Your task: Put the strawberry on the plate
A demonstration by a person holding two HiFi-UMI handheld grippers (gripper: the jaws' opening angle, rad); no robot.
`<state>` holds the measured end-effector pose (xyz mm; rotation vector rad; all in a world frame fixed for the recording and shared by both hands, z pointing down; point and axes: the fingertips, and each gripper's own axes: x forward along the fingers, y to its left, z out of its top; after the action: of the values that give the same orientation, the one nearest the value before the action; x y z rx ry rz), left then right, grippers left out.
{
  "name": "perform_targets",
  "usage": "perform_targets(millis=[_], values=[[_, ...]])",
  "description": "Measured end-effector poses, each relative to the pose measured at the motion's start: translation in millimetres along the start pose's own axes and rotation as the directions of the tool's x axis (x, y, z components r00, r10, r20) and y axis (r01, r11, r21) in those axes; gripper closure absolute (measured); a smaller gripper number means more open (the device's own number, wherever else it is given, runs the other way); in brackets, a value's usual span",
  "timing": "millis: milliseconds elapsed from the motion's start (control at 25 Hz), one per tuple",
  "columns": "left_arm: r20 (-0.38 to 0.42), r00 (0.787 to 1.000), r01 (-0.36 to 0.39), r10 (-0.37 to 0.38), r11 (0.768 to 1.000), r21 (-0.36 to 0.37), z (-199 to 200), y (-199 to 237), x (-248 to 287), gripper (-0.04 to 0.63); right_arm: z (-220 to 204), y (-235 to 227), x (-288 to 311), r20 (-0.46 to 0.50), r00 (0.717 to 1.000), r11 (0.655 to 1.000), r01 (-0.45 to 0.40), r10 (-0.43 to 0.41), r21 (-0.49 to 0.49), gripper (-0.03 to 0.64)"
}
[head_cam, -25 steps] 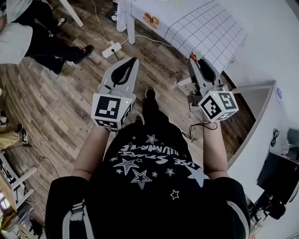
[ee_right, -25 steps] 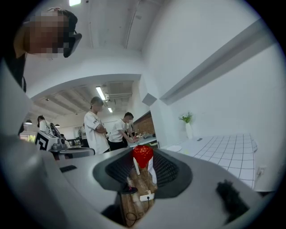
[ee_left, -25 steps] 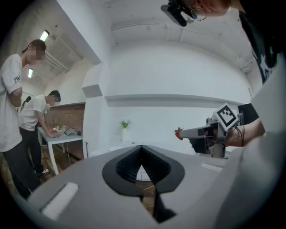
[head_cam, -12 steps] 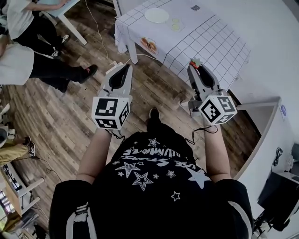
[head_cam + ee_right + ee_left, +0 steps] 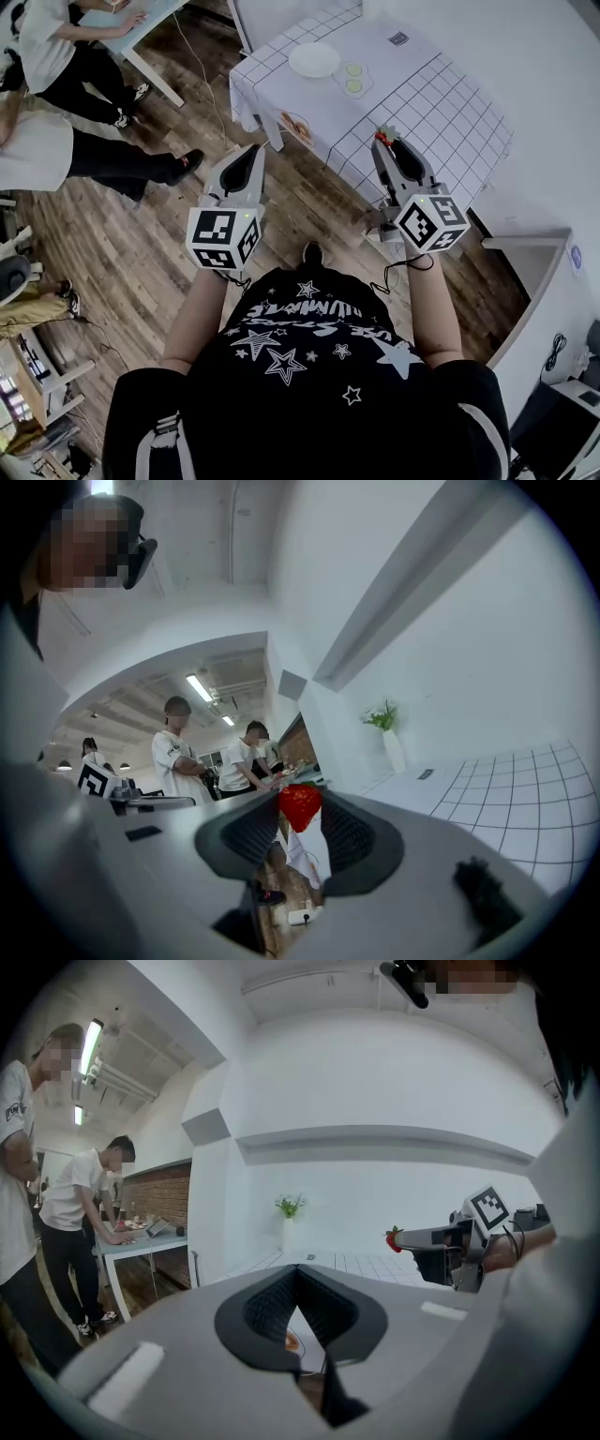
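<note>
A red strawberry (image 5: pixel 381 137) with green leaves is pinched at the tip of my right gripper (image 5: pixel 384 142), which is shut on it and held in the air over the near edge of the table. The right gripper view shows the strawberry (image 5: pixel 300 805) between the two pads. A white plate (image 5: pixel 314 59) lies farther off on the table's grid-patterned cloth (image 5: pixel 431 103). My left gripper (image 5: pixel 253 150) hangs over the wooden floor left of the table with its tips together and nothing in them. From the left gripper view the strawberry (image 5: pixel 395 1238) shows off to the right.
Two pale green round slices (image 5: pixel 354 77) lie right of the plate. Persons (image 5: pixel 56 66) stand at a blue table (image 5: pixel 141 21) at the far left. A white cabinet (image 5: pixel 534 272) stands to the right. A vase with a plant (image 5: pixel 389 738) is by the wall.
The view has drawn toward the table, so the plate and the whole cloth have come into sight. Both grippers keep their pose, and the strawberry stays in the right one.
</note>
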<state>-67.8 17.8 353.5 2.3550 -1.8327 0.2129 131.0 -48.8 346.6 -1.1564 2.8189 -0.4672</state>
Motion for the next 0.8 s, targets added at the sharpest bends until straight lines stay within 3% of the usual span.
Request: perform_targets(millis=[240, 520, 800], values=[[-0.008, 1.000, -0.008, 0.008, 1.000, 0.014, 10, -8, 32, 0.586, -3, -31, 21, -0.020, 1.000, 0.999, -0.016, 0.017, 0.046, 0.469], [-0.023, 1.000, -0.013, 0.014, 1.000, 0.026, 15, -3, 51, 0.586, -8, -34, 41, -0.036, 0.998, 0.997, -0.042, 0.044, 0.070, 0.469], [-0.017, 1.000, 0.027, -0.027, 1.000, 0.014, 11, 10, 83, 0.586, -12, -41, 60, -0.053, 0.998, 0.998, -0.015, 0.018, 0.053, 0.469]])
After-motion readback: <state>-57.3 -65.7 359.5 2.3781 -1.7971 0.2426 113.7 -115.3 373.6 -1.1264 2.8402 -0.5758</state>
